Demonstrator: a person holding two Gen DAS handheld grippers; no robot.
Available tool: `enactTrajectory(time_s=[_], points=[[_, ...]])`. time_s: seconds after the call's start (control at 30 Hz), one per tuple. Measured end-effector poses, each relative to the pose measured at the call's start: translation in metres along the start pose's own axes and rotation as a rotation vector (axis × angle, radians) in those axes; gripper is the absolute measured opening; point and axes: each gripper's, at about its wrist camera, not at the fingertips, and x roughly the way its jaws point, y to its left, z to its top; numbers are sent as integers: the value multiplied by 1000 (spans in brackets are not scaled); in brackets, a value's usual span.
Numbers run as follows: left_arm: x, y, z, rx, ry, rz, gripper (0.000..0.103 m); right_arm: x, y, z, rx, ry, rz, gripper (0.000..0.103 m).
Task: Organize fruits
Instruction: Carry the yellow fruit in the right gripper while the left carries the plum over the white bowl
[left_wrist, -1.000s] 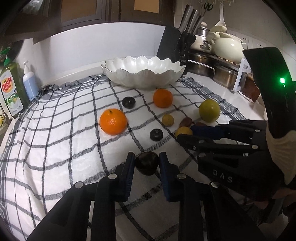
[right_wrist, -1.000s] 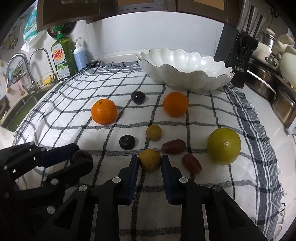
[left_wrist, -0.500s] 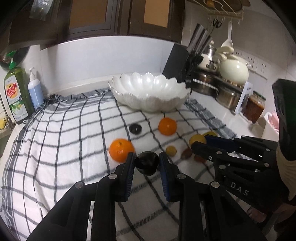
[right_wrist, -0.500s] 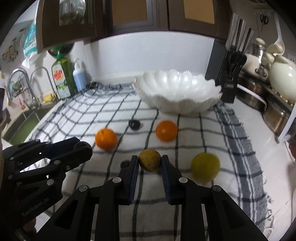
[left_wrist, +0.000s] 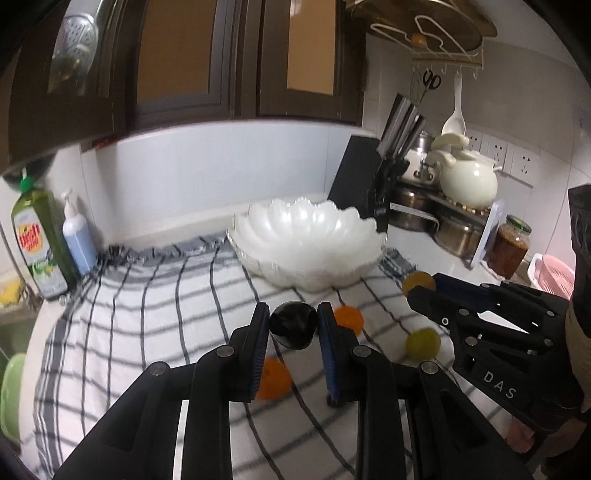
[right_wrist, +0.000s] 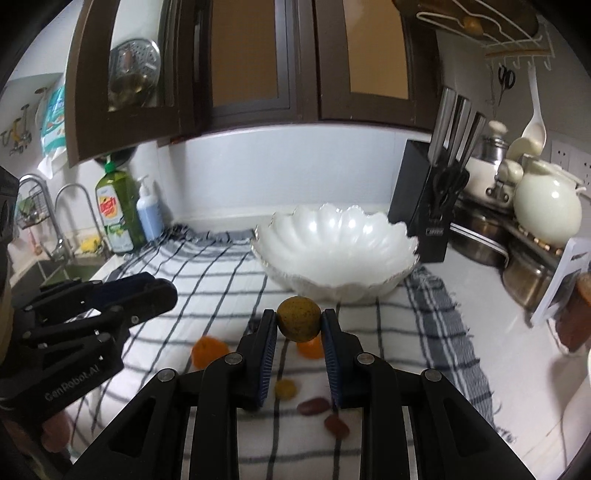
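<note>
My left gripper (left_wrist: 292, 325) is shut on a dark round plum (left_wrist: 293, 324), held in the air above the checked cloth. My right gripper (right_wrist: 298, 320) is shut on a small yellow-brown fruit (right_wrist: 298, 318), also lifted clear. In the left wrist view the right gripper (left_wrist: 419, 285) shows at right with its yellow fruit (left_wrist: 418, 282). A white scalloped bowl (right_wrist: 338, 254) stands empty beyond both grippers. Below lie two oranges (right_wrist: 209, 350) (right_wrist: 312, 349), a small yellow fruit (right_wrist: 285, 388), two reddish-brown fruits (right_wrist: 313, 406) and a yellow-green fruit (left_wrist: 423, 343).
A black knife block (right_wrist: 424, 206) stands right of the bowl, with pots and a cream teapot (right_wrist: 546, 210) behind. A green dish soap bottle (right_wrist: 114, 214), a blue pump bottle (right_wrist: 149, 214) and a sink tap (right_wrist: 59, 218) are at left. A jar (left_wrist: 511, 247) and a pink basket (left_wrist: 554, 273) are at far right.
Both grippers have risen off the cloth, each carrying its fruit, and tilted up so the bowl and wall cabinets now fill the views.
</note>
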Motion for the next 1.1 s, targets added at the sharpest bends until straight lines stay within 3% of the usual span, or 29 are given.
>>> enactTrajectory(time_s=[0.27, 0.63, 0.83, 1.1], points=[[15, 17, 40, 46, -43, -57, 27, 12, 4, 28, 24, -47, -78, 26], [50, 17, 92, 83, -84, -56, 27, 45, -16, 77, 38, -73, -124, 26], [85, 18, 120, 68, -45, -72, 27, 73, -36, 103, 41, -43, -123, 26], [146, 20, 152, 51, 85, -78, 27, 123, -60, 132, 50, 45, -108, 26]])
